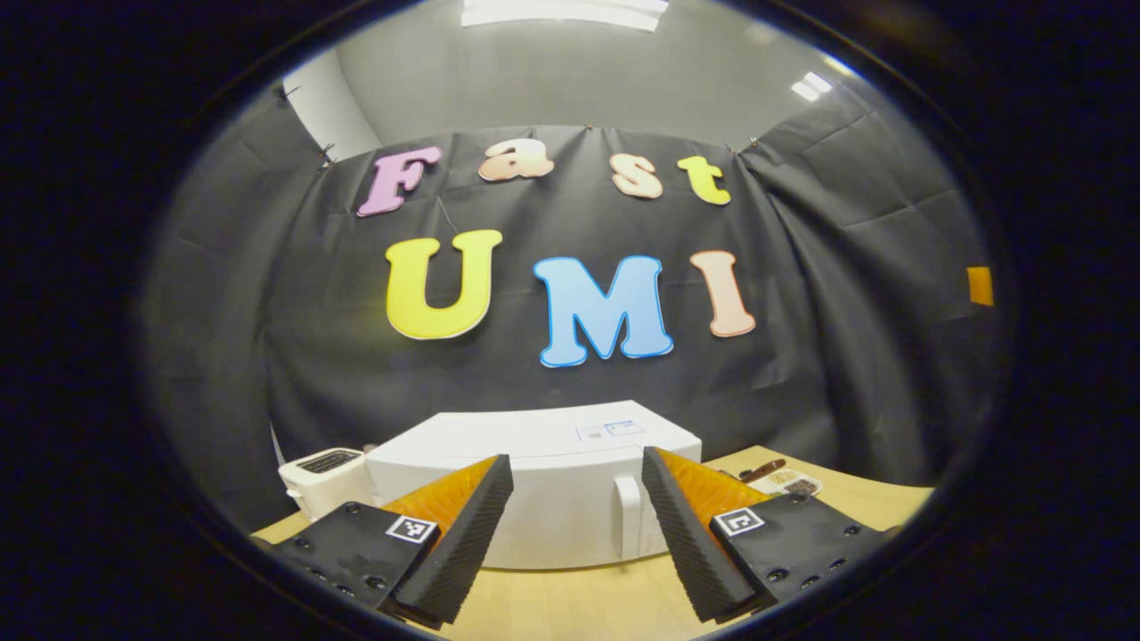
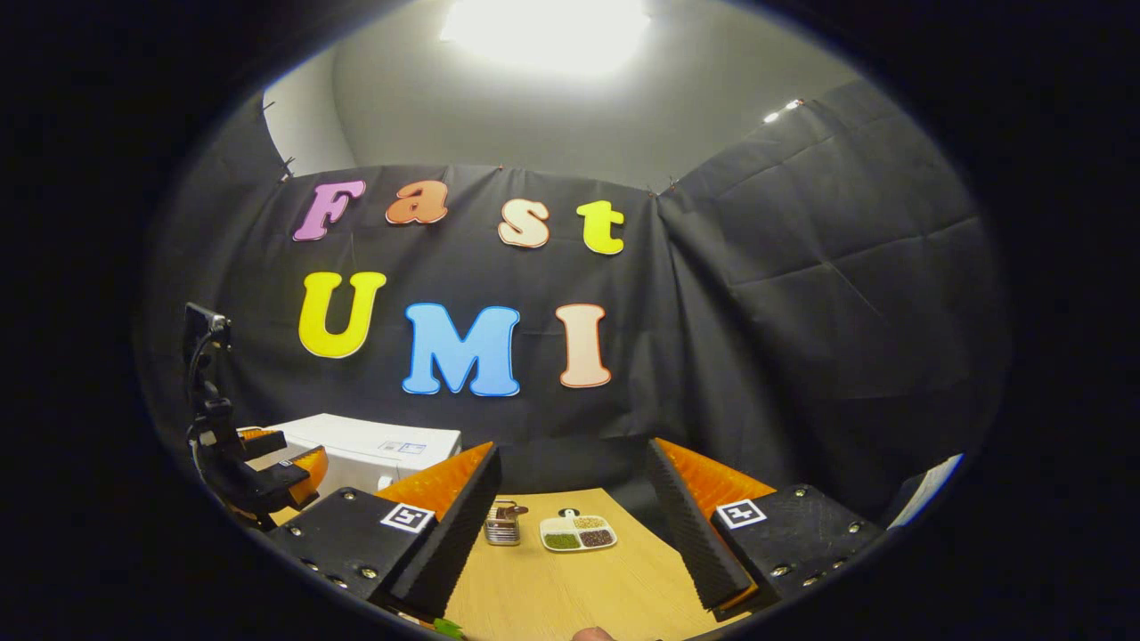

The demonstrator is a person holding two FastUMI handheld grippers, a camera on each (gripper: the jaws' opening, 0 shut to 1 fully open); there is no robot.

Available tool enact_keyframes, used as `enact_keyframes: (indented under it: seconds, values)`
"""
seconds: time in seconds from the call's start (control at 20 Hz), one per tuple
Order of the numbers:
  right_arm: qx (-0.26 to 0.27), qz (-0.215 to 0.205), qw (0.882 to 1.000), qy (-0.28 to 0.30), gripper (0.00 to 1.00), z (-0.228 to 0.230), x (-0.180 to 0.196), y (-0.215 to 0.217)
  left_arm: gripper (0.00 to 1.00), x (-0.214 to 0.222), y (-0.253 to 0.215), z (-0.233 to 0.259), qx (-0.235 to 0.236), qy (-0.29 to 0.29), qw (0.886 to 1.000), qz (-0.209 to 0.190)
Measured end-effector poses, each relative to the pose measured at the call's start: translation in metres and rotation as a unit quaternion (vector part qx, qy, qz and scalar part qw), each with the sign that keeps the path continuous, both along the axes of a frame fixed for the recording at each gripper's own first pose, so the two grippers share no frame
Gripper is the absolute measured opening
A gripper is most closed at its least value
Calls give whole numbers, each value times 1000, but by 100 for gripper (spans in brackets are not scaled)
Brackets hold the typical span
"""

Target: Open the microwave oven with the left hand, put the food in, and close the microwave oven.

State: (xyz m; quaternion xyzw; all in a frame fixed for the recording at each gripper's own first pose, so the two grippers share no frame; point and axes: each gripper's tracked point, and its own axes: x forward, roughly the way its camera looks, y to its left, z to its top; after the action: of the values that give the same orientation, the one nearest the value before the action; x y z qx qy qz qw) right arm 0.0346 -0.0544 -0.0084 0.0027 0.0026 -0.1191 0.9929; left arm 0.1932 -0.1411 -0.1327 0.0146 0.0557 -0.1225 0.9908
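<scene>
Facing the closed microwave oven (image 1: 534, 499), the left gripper (image 1: 577, 525) hung in front of it with its jaws spread wide and nothing between them. The door was not yet opened, so I judge the step in hand was the reach for the handle (image 1: 628, 516), a white upright bar on the front of the door, toward its right edge. To do it well, the left gripper should probably shift a little to the right, so that the handle comes between the two fingers, then close on it firmly and pull along the arc of the door, not straight back. The ribbed inner faces of the fingers looked good for holding a smooth plastic bar.

The oven was a white box with rounded corners and a smooth, slightly glossy shell. A white toaster (image 1: 325, 476) stood just beside it on the left. The table (image 1: 579, 605) was pale wood with a fine grain.

In the right gripper view, the right gripper (image 2: 574, 525) also stood with jaws apart and empty. The food (image 2: 577, 532) lay on the table ahead of it, well apart from the oven: a small white tray with compartments of green, brown and pale grains. Near it stood a small glass jar (image 2: 502, 523) with a metal clasp.
</scene>
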Motion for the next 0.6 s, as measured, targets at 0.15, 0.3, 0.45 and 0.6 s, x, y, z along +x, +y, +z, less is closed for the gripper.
enact_keyframes:
  seconds: [0.15,0.3,0.45,0.6]
  values:
    - [-7,-23,1000,12,99,-8,0,1,100,21,-16,-30,-2,19,1000,-24]
    - [-12,-45,999,27,99,-16,0,1,97,37,-35,-57,1,36,998,-48]
    - [-13,-65,997,45,99,-25,-2,1,100,52,-49,-83,12,54,996,-65]
    - [-15,-86,995,54,99,-30,-6,0,100,65,-58,-108,15,76,995,-69]
